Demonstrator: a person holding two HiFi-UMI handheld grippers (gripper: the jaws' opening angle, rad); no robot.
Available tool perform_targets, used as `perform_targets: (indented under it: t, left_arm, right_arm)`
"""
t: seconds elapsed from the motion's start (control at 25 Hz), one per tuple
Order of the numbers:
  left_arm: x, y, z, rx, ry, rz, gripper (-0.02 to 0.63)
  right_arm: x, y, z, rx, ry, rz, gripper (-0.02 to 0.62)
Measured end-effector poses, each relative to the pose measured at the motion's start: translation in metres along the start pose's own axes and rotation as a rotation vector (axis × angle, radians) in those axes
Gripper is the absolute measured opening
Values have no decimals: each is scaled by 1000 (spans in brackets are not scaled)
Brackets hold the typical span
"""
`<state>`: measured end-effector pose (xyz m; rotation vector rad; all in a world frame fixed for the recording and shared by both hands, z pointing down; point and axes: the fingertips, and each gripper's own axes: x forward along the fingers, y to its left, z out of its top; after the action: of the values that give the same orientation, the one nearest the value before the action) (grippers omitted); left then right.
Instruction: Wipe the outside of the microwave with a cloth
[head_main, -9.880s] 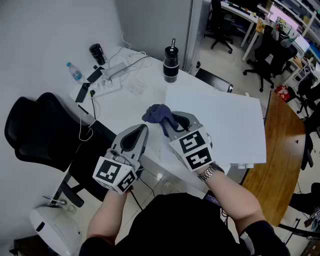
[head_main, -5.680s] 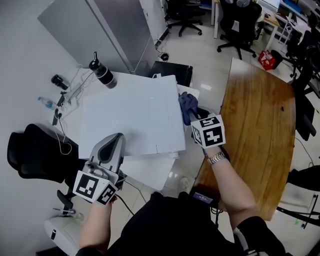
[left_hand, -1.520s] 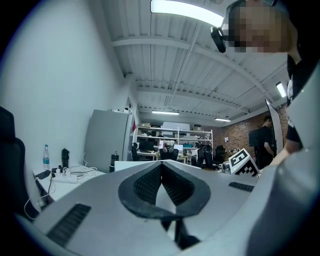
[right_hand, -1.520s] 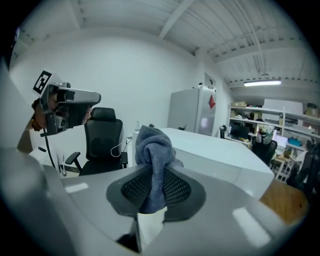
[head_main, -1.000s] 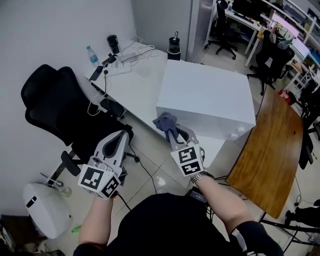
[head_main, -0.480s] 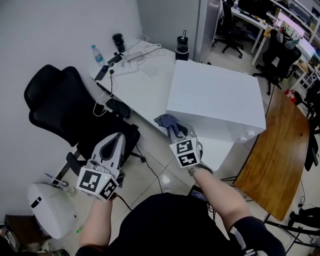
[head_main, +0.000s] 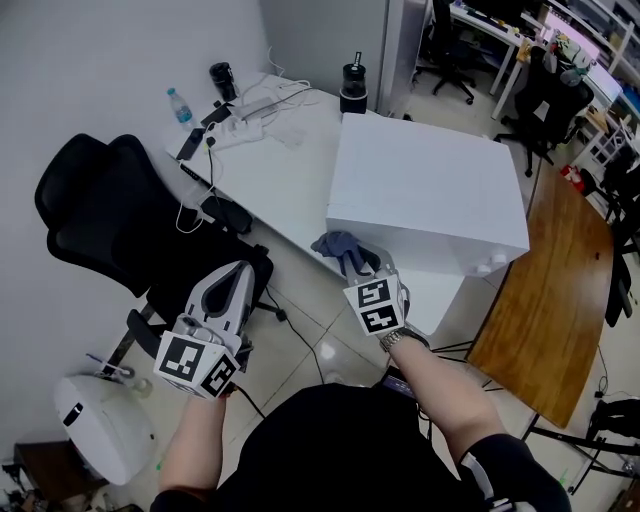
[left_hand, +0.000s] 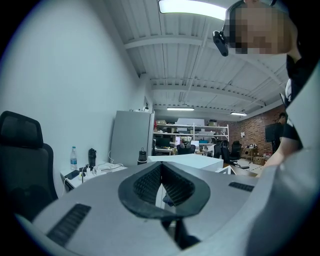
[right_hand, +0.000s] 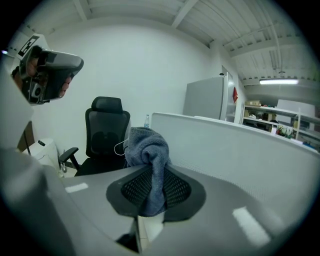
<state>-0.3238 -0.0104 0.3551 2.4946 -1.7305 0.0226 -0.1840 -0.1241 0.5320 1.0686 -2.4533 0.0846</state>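
Observation:
The white box-shaped microwave (head_main: 425, 190) stands on the white table (head_main: 270, 175), its near side wall (right_hand: 240, 150) filling the right of the right gripper view. My right gripper (head_main: 362, 268) is shut on a bunched blue-grey cloth (head_main: 340, 246), (right_hand: 147, 150), which sits against the lower left corner of the microwave's near side. My left gripper (head_main: 238, 283) hangs lower left, over the floor beside the black chair (head_main: 110, 220), shut with nothing between its jaws (left_hand: 161, 180).
A black office chair stands left of the table. On the table's far end lie a power strip (head_main: 245, 110), a water bottle (head_main: 178, 104) and two dark flasks (head_main: 352, 85). A wooden desk (head_main: 545, 290) is at the right, a white bin (head_main: 95, 440) bottom left.
My right gripper has carried the cloth a little down and along the microwave's near side. The head view has shifted slightly. The left gripper has barely moved.

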Motion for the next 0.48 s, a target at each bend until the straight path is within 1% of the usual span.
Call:
perform_targets:
  t: [0.2,0.48]
  left_arm:
    - [7,-5,-3,-7,2,-23,5]
    - [24,-27,1,-6,0,-64,5]
  right_arm:
    - [-10,-12,-11,4,27,-30,57]
    - [-30,-37,-23,20,45,-65,57]
